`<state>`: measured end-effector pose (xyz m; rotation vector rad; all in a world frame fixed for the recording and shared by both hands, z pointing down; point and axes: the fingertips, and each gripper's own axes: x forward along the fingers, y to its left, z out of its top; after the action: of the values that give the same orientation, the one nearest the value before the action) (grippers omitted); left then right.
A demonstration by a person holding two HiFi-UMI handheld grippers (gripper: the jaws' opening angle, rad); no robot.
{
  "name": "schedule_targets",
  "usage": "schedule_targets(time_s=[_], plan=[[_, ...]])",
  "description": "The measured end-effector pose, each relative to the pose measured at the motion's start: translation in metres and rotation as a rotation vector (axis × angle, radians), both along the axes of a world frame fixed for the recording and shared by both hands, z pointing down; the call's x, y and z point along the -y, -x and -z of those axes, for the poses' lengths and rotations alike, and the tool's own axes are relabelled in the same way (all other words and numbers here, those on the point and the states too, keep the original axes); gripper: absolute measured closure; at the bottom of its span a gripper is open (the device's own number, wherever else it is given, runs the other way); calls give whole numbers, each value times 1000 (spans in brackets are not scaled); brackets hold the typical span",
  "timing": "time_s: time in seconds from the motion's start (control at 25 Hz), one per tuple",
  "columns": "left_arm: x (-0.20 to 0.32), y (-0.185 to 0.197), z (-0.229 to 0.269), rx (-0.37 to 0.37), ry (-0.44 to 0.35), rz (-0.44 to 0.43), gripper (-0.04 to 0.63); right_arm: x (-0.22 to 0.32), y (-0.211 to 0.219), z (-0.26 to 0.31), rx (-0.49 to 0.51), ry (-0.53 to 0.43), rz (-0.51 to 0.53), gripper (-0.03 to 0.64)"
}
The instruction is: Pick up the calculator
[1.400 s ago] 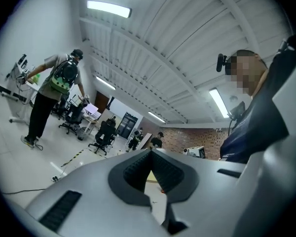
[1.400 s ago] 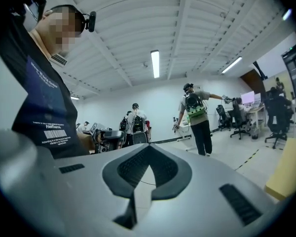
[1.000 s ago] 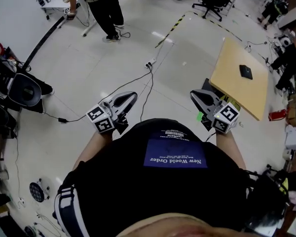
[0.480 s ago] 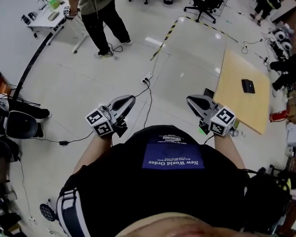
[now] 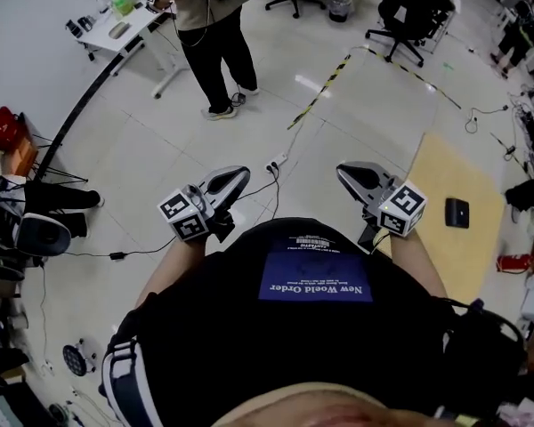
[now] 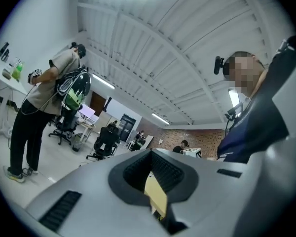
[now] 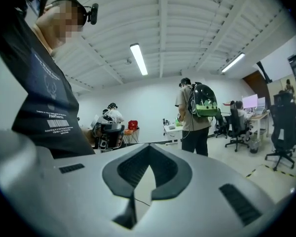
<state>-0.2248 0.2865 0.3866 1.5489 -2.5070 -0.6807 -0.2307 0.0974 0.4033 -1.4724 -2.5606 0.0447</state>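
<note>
Pale tiled floor (image 5: 142,149) fills most of the head view, with cables running across it. The wearer's black T-shirt (image 5: 311,327) takes up the lower centre. A tan wooden counter (image 5: 436,176) sits at the right edge, partly behind the wearer's right arm. A second person (image 5: 215,34) stands at upper centre-left, beside a white desk (image 5: 129,27) in the upper left. Black office chairs (image 5: 409,7) are along the top right.

Left tongs (image 5: 240,174) are held in front of the torso at centre-left, pointing up-frame over bare floor, jaws together, nothing between them. Right tongs (image 5: 345,171) are at centre-right, tip angled toward upper left, jaws together too, empty, well apart from the counter top. A white power strip (image 5: 276,161) lies on the floor between the two tongs.

The calculator (image 5: 457,213), small and dark, lies flat on the counter at mid-right, right of the right tongs and not touched by either.
</note>
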Motion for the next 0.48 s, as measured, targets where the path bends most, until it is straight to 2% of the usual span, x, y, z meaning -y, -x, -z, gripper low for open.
schedule_targets(time_s=[0.08,0.28,0.36,0.48], plan=[[19,19,0,-15,-9,-13,592,18,21,1,3,23,-19,632],[51,80,-9,-22,39,-119,592,52,67,-6,-5,44,-120,632],[74,115,-15,-36,33,-200,592,81,81,-14,-26,45,-225,632],[128,162,-24,-33,33,-390,592,134,89,-26,-51,41,-426,632]])
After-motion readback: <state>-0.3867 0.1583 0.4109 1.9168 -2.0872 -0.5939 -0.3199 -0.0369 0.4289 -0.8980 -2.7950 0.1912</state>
